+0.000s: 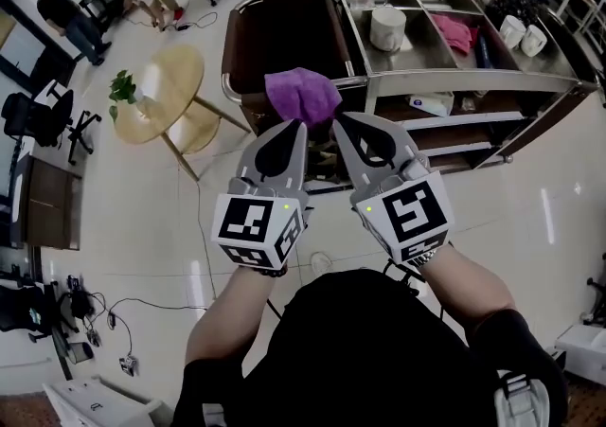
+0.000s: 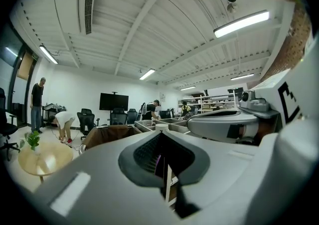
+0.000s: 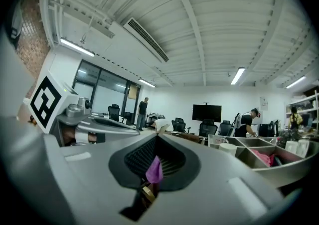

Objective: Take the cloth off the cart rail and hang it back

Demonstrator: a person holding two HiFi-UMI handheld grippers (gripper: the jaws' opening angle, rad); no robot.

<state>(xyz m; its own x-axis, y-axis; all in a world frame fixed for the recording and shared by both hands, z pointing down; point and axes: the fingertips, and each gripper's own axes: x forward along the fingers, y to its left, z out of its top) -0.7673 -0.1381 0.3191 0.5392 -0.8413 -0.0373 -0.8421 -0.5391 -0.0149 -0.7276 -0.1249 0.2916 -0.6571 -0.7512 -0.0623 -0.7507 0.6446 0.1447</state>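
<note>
The left claw (image 1: 299,128) and the right claw (image 1: 339,122) are held side by side with their tips nearly meeting, and both are pinched onto the lower edge of the purple cloth (image 1: 301,96), which bunches up in a rounded lump just beyond the tips. In the left gripper view the jaws are closed, with only a thin purple strip of the cloth (image 2: 158,161) showing in the slit between them. In the right gripper view the jaws are fully closed, with a fold of the cloth (image 3: 154,170) standing up from between them. In the head view the cloth sits over the metal rail (image 1: 352,81) of the cart (image 1: 473,75), directly ahead of both claws. Whether it touches the rail or is lifted clear of it cannot be told. Beyond the cloth, ahead of the left claw, a brown bag (image 1: 284,37) fills the end of the cart. Ahead and to the right of the right claw, the cart's top tray holds a white mug (image 1: 387,27) and a pink rag (image 1: 454,32) in separate compartments. Well off to the left of the left claw stands a round table (image 1: 161,94) with a small green plant (image 1: 123,89) on its edge.
</note>
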